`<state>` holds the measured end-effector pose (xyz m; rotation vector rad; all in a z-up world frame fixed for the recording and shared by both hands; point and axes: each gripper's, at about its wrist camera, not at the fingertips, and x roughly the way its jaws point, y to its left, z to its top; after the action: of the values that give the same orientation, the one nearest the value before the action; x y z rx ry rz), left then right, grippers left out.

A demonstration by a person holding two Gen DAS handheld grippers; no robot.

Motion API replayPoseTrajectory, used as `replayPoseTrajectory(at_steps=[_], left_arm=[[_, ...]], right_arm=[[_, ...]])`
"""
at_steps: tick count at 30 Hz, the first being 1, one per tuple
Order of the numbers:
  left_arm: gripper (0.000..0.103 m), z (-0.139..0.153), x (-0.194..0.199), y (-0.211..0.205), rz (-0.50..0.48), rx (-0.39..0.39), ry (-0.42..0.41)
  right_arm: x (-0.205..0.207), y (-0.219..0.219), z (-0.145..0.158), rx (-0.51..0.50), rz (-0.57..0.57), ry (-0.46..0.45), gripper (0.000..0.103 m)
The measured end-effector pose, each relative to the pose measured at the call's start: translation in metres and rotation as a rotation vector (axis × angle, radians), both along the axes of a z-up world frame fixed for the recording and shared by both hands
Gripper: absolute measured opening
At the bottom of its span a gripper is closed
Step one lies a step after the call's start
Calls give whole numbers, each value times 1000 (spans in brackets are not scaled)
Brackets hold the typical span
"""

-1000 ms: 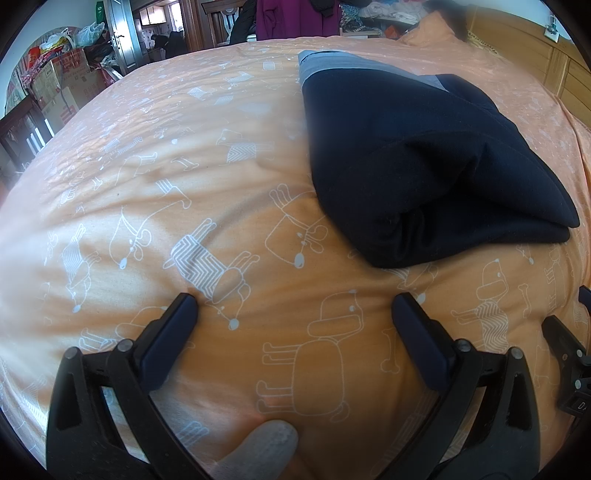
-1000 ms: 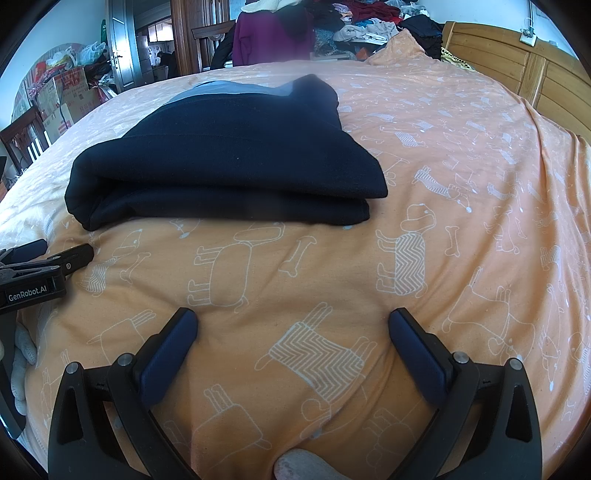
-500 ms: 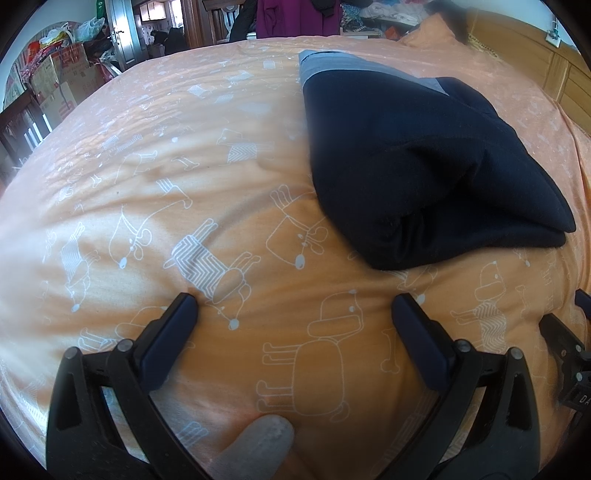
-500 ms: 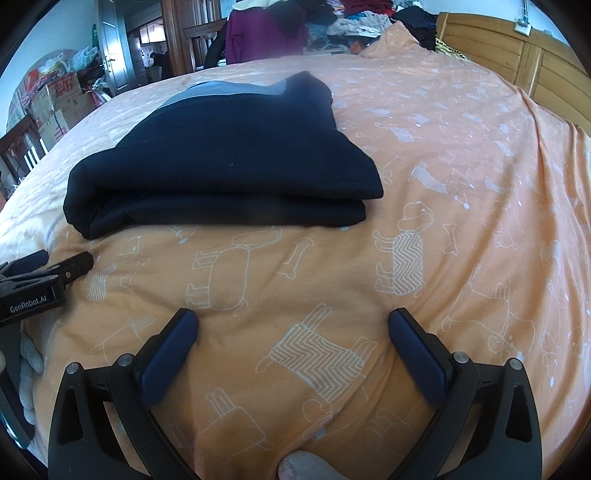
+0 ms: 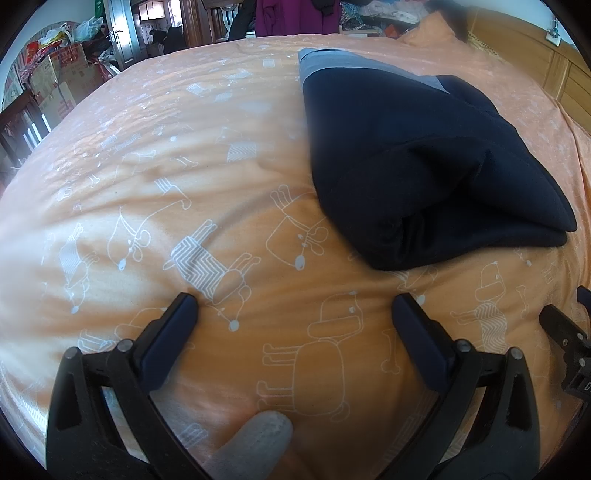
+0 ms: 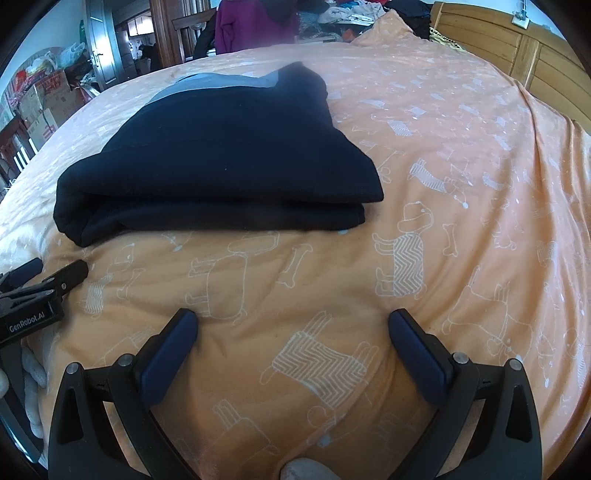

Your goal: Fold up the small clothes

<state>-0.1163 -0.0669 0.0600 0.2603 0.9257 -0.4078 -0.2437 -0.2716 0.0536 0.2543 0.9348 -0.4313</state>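
A dark navy garment [image 5: 413, 162] with a grey band lies folded into a thick bundle on the orange bedspread [image 5: 184, 184]. In the right wrist view the same garment [image 6: 229, 155] sits ahead and left of centre, its folded edge facing me. My left gripper [image 5: 295, 306] is open and empty, low over the spread, short of the bundle's near left corner. My right gripper [image 6: 293, 321] is also open and empty, in front of the folded edge. The left gripper [image 6: 44, 284] shows at the left edge of the right wrist view.
The bedspread [image 6: 461, 166] carries white dog and bone prints. A wooden headboard [image 6: 517, 55] stands at the far right. Cardboard boxes [image 5: 55, 81] and a door are at the far left. A pile of clothes [image 6: 332, 14] lies beyond the bed.
Both grippers have shifted only slightly; the view has tilted a little and the garment sits marginally lower in the right wrist view. Nothing was grasped or released.
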Motion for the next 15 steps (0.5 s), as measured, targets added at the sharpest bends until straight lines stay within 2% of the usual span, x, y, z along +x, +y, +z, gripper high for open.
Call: replayPoseTrajectory(at_steps=[15], left_arm=[[103,-2,2,0,-2,-1,-3]], right_arm=[[4,-3,-10,-37,27,-30,103]])
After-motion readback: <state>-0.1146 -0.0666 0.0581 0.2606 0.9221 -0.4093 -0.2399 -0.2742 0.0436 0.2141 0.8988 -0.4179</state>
